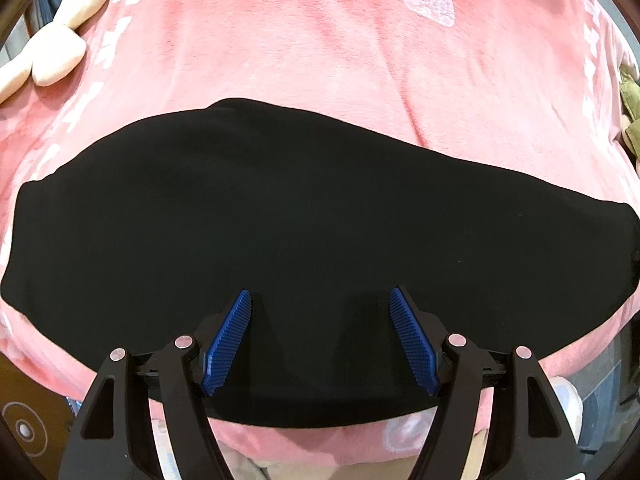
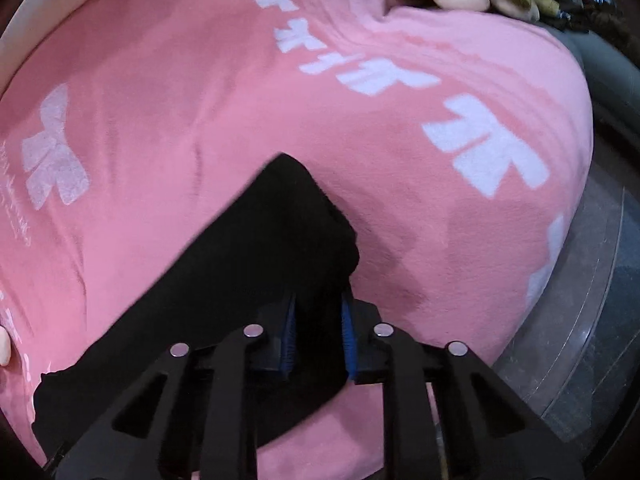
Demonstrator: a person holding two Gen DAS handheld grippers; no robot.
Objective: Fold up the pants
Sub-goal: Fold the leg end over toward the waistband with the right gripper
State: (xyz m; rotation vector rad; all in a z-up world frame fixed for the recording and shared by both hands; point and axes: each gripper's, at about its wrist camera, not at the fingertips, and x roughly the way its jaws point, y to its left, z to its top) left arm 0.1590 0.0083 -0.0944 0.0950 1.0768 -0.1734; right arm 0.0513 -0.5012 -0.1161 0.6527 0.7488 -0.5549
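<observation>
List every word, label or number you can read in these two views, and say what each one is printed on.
None can be read with certainty.
White block characters run in rows along the pink blanket; they look like repeated glyphs, not clear words.
Thin white script beside the white bow print: too small and blurred to read.
The black pants show no label or print.

Black pants (image 1: 304, 220) flat on pink blanket (image 1: 280, 52); left hand-held gripper (image 1: 320, 300) spread wide above them.

Pink blanket (image 1: 304, 60) covers furniture; grey, possibly stone floor (image 2: 592, 320).
</observation>
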